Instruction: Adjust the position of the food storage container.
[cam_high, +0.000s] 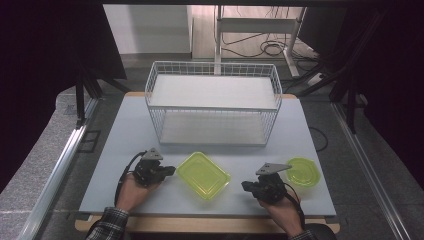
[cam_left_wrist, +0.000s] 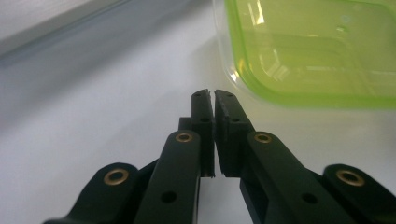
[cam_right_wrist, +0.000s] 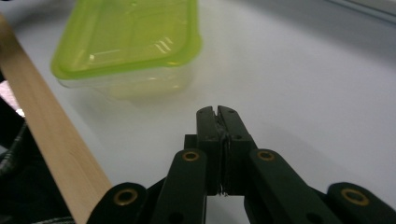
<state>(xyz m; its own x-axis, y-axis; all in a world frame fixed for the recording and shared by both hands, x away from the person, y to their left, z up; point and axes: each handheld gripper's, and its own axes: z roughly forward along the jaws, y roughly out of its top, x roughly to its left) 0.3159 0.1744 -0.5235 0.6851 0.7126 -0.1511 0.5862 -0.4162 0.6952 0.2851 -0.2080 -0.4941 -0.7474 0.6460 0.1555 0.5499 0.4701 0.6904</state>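
From above I'm seeing a pale grey table (cam_high: 125, 150) bearing a wire basket (cam_high: 213, 102), cables trailing on the floor behind, left gripper (cam_high: 171, 170) nearing the rectangular green box (cam_high: 203, 175), left gripper view showing jaws together beside it, right gripper view showing right gripper (cam_right_wrist: 217, 111) closed, empty.

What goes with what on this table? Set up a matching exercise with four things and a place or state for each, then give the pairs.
Things:
1. wire basket
2. rectangular container
3. round container
4. left gripper

Places or states:
A. between the two grippers
B. jaws shut, nothing between them
C. at the far side of the table, nothing inside
D. beside the right gripper, near the table's right edge

Pairs: 1-C, 2-A, 3-D, 4-B
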